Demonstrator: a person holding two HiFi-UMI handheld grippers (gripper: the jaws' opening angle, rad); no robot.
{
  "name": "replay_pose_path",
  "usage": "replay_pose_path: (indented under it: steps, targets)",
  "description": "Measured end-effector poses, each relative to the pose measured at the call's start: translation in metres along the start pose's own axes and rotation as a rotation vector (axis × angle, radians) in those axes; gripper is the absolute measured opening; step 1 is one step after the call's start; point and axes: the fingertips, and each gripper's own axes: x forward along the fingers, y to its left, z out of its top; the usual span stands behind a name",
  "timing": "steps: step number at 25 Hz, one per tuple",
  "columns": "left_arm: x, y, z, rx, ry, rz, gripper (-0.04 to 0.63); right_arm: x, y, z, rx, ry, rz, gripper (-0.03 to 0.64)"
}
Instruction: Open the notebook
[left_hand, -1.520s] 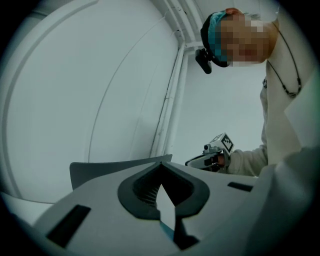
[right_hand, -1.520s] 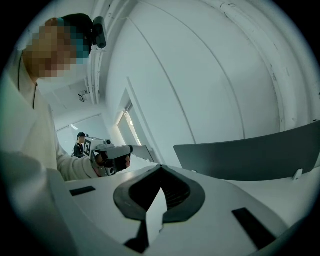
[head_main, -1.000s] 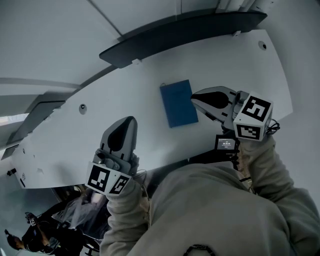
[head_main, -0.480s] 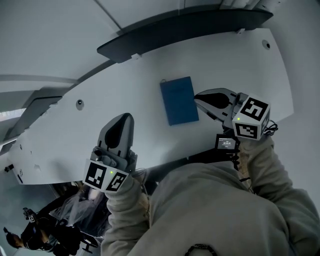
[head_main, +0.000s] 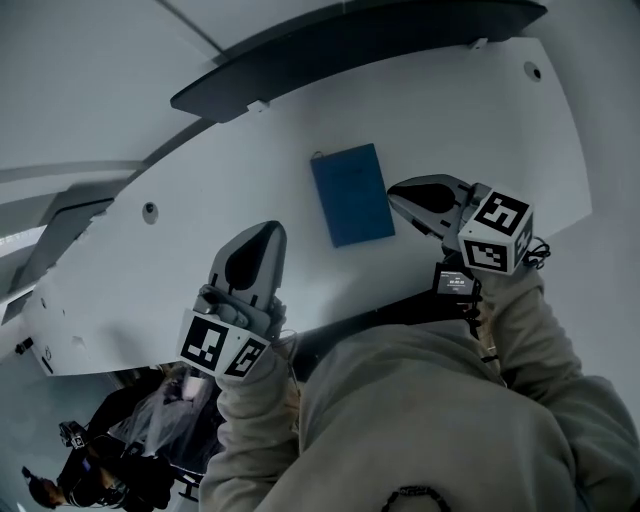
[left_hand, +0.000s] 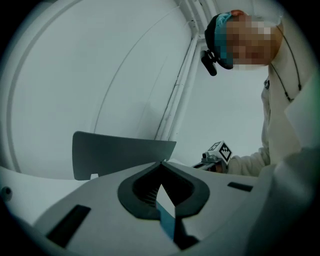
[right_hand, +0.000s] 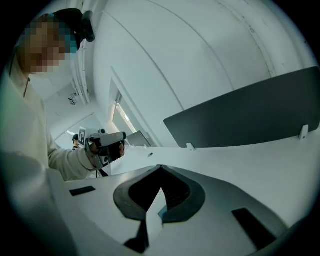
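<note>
The blue notebook (head_main: 350, 193) lies closed and flat on the white worktop (head_main: 190, 265), between my two hands. Over the last second I have lowered both towards it. My right hand-held gripper (head_main: 393, 197) now sits just beside its right edge and my left hand-held gripper (head_main: 267, 231) further off, both with jaws pressed together and empty, so I judge the cover untouched and the opening not yet begun.

Notebook (head_main: 351, 194) blue, plain — table (head_main: 180, 255) white; partition (head_main: 350, 42) dark grey; left hand-held gripper (head_main: 268, 230), right hand-held gripper (head_main: 393, 198) grey, black-white markers.
</note>
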Motion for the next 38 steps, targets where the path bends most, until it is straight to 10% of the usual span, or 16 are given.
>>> replay_pose_path:
  steps: [38]
  targets:
    - [0.095,0.011,-0.160,-0.129,0.344,-0.071,0.000,0.048,-0.086,-0.123,0.271,0.165,-0.115,0.021]
